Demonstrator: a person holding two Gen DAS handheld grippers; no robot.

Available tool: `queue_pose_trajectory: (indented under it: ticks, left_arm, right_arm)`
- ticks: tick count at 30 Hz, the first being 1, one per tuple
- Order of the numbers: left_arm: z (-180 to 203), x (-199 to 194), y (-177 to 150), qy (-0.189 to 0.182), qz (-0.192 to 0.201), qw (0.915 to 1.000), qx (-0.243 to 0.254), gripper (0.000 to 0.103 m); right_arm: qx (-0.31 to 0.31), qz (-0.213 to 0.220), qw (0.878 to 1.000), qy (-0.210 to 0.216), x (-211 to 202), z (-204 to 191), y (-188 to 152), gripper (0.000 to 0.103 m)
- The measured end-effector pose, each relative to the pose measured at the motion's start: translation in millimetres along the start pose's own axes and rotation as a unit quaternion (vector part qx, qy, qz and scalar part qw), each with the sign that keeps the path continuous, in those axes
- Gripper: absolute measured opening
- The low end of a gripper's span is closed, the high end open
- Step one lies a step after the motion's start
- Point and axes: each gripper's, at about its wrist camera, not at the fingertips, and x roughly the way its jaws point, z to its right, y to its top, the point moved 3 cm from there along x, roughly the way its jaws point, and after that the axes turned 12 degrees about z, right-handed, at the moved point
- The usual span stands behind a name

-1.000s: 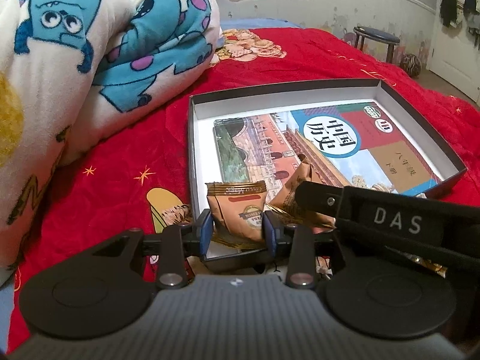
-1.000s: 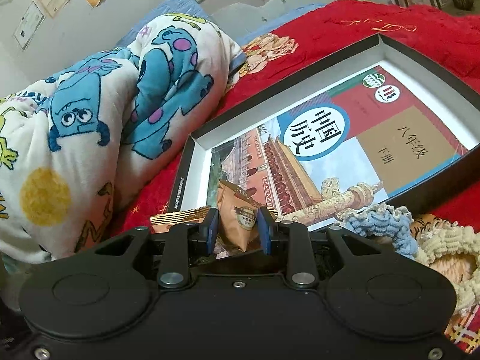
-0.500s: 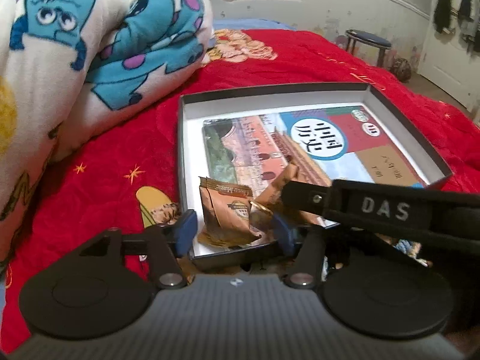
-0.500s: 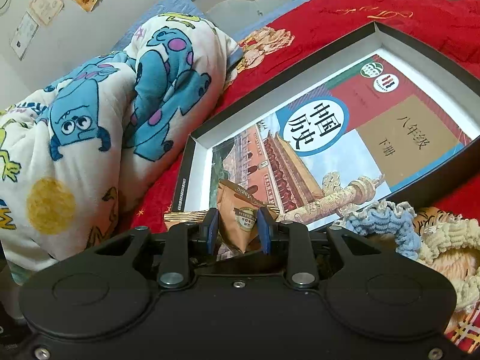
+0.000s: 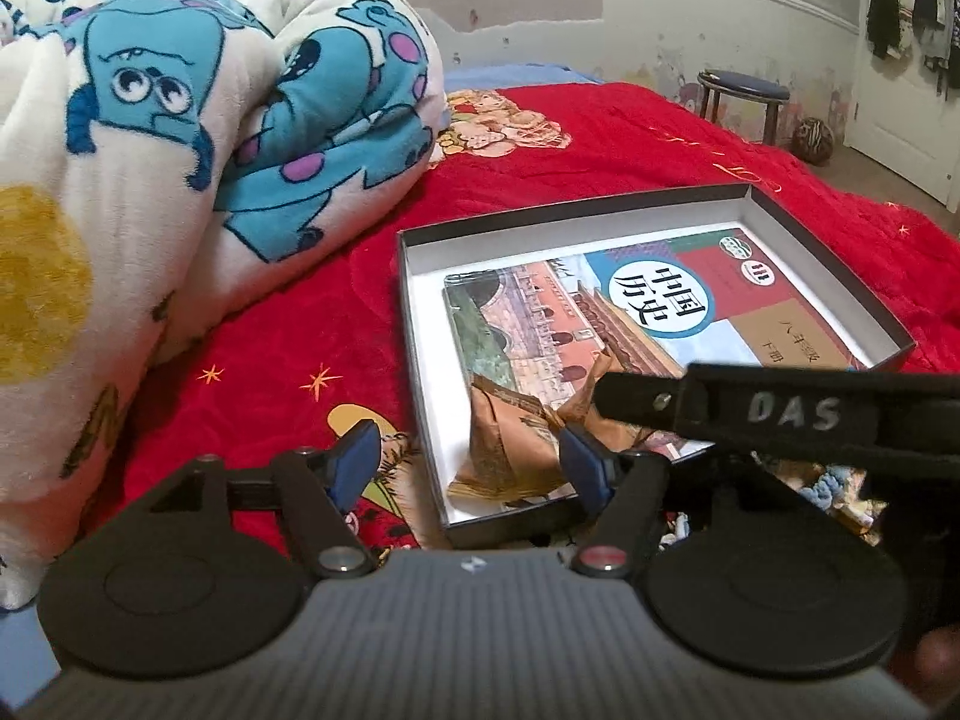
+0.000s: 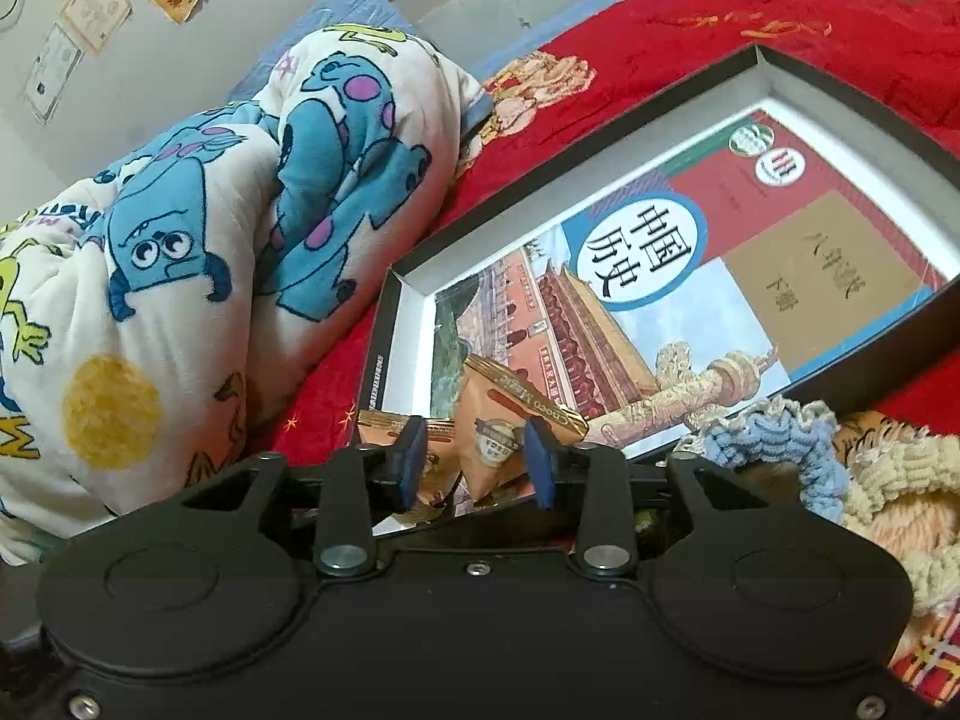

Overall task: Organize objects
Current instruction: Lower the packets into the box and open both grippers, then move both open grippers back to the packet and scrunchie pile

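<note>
A shallow black box (image 5: 840,276) with a white inside lies on the red bedspread (image 5: 600,144) and holds a history textbook (image 5: 660,300). A brown snack packet (image 5: 504,438) lies loose in the box's near corner. My left gripper (image 5: 469,468) is over it, jaws opening wide, with neither pad touching it. My right gripper (image 6: 477,468) is over the same box (image 6: 570,174) corner, and its jaws are opening. A second brown packet (image 6: 492,444) stands between them on the textbook (image 6: 690,276), with a gap at the left pad. The right gripper's black body (image 5: 780,414) crosses the left wrist view.
A rolled cartoon blanket (image 5: 180,180) fills the left side of the bed. Blue and cream knitted scrunchies (image 6: 780,438) lie just outside the box's near wall. A round stool (image 5: 744,96) and a ball (image 5: 813,141) stand on the floor beyond the bed.
My left jaws spread wide and let go of the brown packet, which now lies in the box corner. My right jaws have come apart around the other packet.
</note>
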Motion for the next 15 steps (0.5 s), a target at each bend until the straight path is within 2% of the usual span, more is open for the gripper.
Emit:
queue_pose_trajectory:
  ticks: [4,7,13,15]
  left_arm:
    - [-6,-8,4,0.003,0.016,0.9998,-0.011,0.077]
    - [-11,-16,10,-0.014,0.030,0.9990,-0.030,0.077]
    - [0,-37,20,-0.086,0.057,0.9940,-0.036,0.077]
    - [5,-44,18,-0.110,0.052,0.9918,-0.039,0.077]
  right_arm:
    - [-0.003,0.007,1.000,-0.004,-14,-5,12,0.047]
    - [-0.033,0.001,0.999,-0.043,-26,-7,27,0.047]
    - [-0.037,0.027,0.993,-0.109,-78,10,56,0.051]
    - [-0.044,0.027,0.990,-0.131,-94,14,57,0.051]
